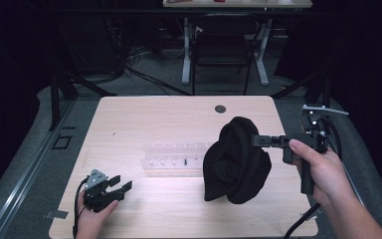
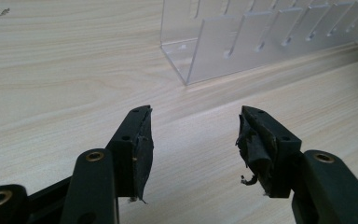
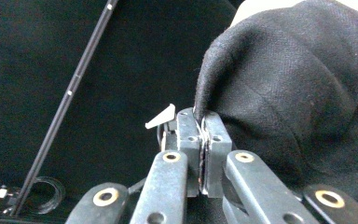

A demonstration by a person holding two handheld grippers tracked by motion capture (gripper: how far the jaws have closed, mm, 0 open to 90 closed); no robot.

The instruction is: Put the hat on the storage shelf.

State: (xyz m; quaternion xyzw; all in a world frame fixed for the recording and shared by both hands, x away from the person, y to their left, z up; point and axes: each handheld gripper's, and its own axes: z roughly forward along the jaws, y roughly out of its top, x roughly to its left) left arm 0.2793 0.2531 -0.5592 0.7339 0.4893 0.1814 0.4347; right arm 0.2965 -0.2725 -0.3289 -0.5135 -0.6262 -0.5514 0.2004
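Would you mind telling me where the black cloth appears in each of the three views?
High view: black cloth right of centre, hanging from the right tongs over the table.
Left gripper view: not in it.
Right gripper view: cloth upper right, edge pinched in the tongs.
Shared landmark: the right tongs clamping the cloth.

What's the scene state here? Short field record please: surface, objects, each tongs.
surface: light wood table
black cloth: bunched, hanging from the right tongs, lower end at the table
clear rack: slotted acrylic, mid-table, left of the cloth
left tongs: open, nothing between the jaws, low at the table's near left
right tongs: shut on the cloth's upper edge, held above the table
hands: one on each tongs
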